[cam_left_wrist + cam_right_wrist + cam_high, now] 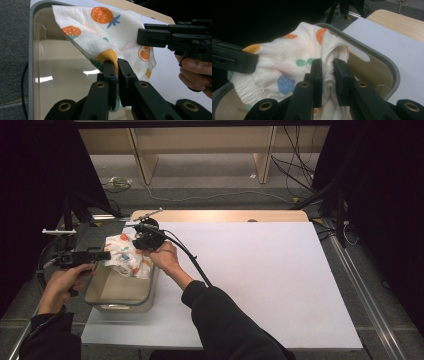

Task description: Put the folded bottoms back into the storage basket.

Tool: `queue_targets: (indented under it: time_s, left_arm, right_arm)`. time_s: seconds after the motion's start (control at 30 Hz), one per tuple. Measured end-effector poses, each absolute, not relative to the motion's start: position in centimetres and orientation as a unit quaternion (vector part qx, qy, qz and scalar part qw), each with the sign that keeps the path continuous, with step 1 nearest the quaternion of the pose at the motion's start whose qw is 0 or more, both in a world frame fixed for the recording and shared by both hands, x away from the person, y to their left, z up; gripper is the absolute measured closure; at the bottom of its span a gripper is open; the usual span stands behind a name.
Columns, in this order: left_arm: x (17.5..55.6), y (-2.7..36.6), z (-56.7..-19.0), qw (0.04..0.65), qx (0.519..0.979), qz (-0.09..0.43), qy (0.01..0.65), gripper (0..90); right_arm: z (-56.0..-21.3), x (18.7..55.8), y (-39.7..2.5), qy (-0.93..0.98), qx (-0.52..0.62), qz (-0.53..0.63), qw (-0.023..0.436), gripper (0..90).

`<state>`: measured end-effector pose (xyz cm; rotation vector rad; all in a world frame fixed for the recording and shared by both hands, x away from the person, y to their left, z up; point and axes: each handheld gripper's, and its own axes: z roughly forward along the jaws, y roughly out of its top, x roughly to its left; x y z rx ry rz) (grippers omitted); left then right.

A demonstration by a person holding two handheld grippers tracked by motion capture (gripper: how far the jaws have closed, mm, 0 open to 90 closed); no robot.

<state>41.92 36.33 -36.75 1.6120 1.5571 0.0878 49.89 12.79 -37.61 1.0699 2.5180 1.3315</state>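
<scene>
At the near-left corner of the white worktop point(260, 280), I see a clear, grey-rimmed bin point(120, 292) with a white cloth printed with fruit point(127, 255) held over its far end. The cloth is bunched and lifted, stretched between my two tongs rather than lying flat on the bin floor.

Left tongs point(113, 63): in the left gripper view the two black jaws are nearly together, clamped on a fold of the cloth point(105, 32) at an orange-yellow patch. From that pinch the fabric rises up and away toward the bin's far rim point(32, 37). In the high view these tongs point(102, 256) reach the cloth from its left side, held by the left hand point(62, 282) outside the bin wall.

Right tongs point(327, 66): in the right gripper view the jaws are closed on a gathered ridge of the cloth point(287, 60), with fabric pressed between the two pads. The bin rim point(372, 53) curves just behind and to the right of the pinch. In the high view the right hand point(162, 256) holds these tongs point(142, 241) at the cloth's far right edge, above the bin's far corner.

The other gripper's body crosses each gripper view, close to the cloth.
</scene>
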Motion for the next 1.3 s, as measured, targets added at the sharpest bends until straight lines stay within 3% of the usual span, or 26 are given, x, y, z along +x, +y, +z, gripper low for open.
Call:
queue_targets:
  time_s: [0.57, 0.7, 0.73, 0.8, 0.83, 0.87, 0.93, 1.3]
  left_arm:
    - [42.1, 36.5, -37.4, 0.419, 0.65, 0.032, 0.633, 85.6]
    - [42.1, 36.6, -37.6, 0.419, 0.647, 0.03, 0.636, 85.0]
    - [42.1, 36.7, -37.6, 0.42, 0.646, 0.028, 0.636, 78.7]
    - [42.4, 36.7, -37.8, 0.409, 0.644, 0.02, 0.646, 51.9]
    - [42.4, 36.7, -37.8, 0.409, 0.644, 0.02, 0.646, 44.2]
    - [42.5, 36.7, -37.9, 0.404, 0.64, 0.028, 0.653, 40.3]
    - [42.5, 36.6, -37.9, 0.4, 0.639, 0.034, 0.657, 33.1]
    - [42.7, 35.8, -37.7, 0.4, 0.641, 0.046, 0.654, 25.2]
  right_arm:
    - [-38.5, 49.6, 13.1, 0.83, 0.352, 0.43, 0.047, 78.0]
    - [-38.7, 49.7, 13.1, 0.831, 0.354, 0.427, 0.043, 73.7]
    - [-38.8, 49.8, 13.1, 0.833, 0.356, 0.423, 0.033, 57.5]
    - [-38.8, 50.0, 13.0, 0.829, 0.369, 0.419, 0.027, 41.7]
    - [-38.8, 50.0, 13.0, 0.829, 0.369, 0.419, 0.027, 41.7]
    - [-38.7, 50.2, 12.8, 0.827, 0.373, 0.419, 0.029, 35.4]
    - [-38.6, 50.2, 12.7, 0.827, 0.373, 0.419, 0.03, 34.7]
    - [-37.1, 49.9, 11.7, 0.822, 0.363, 0.436, 0.036, 30.3]
